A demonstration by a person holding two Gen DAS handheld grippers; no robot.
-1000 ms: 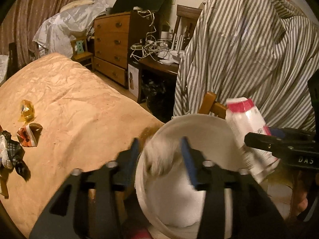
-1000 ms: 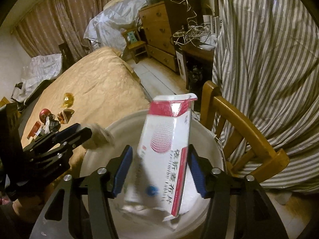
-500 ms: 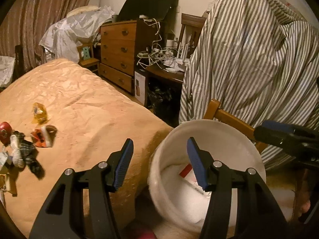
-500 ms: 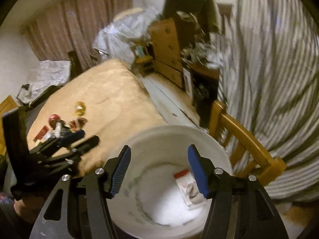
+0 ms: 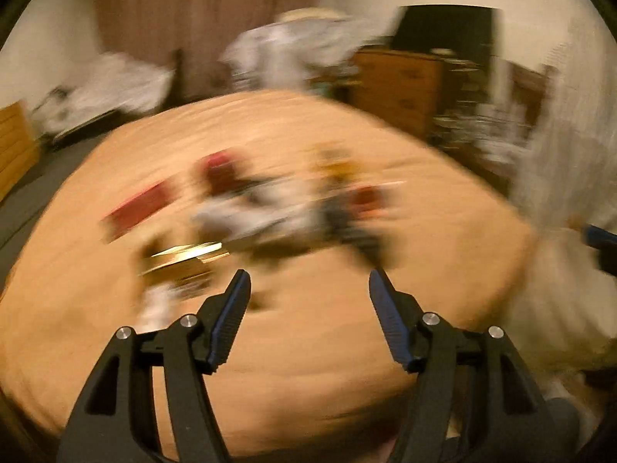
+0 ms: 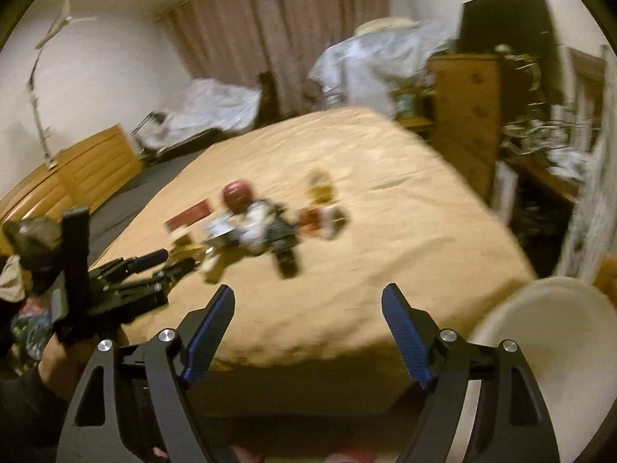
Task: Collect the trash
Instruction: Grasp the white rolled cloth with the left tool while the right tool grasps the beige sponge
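Several pieces of trash [image 6: 266,227] lie in a cluster on the tan bed [image 6: 385,262]: a red round item [image 6: 238,193], a red flat packet [image 6: 189,215], a yellow wrapper [image 6: 321,189], white and dark scraps. The left wrist view is blurred and shows the same cluster [image 5: 262,212] ahead. My left gripper [image 5: 304,289] is open and empty above the bed; it also shows in the right wrist view [image 6: 162,266]. My right gripper [image 6: 308,301] is open and empty near the bed's front edge. The white bucket [image 6: 547,332] stands at the lower right.
A wooden dresser [image 6: 466,108] and a cluttered desk [image 6: 547,154] stand right of the bed. Striped cloth [image 5: 559,162] hangs at the right. Curtains [image 6: 277,27] and covered piles [image 6: 378,61] are at the back. A low wooden cabinet [image 6: 77,169] is at the left.
Both grippers let their trash fall into the bucket and opened. Both have since swung left, from over the bucket toward the trash on the bed.
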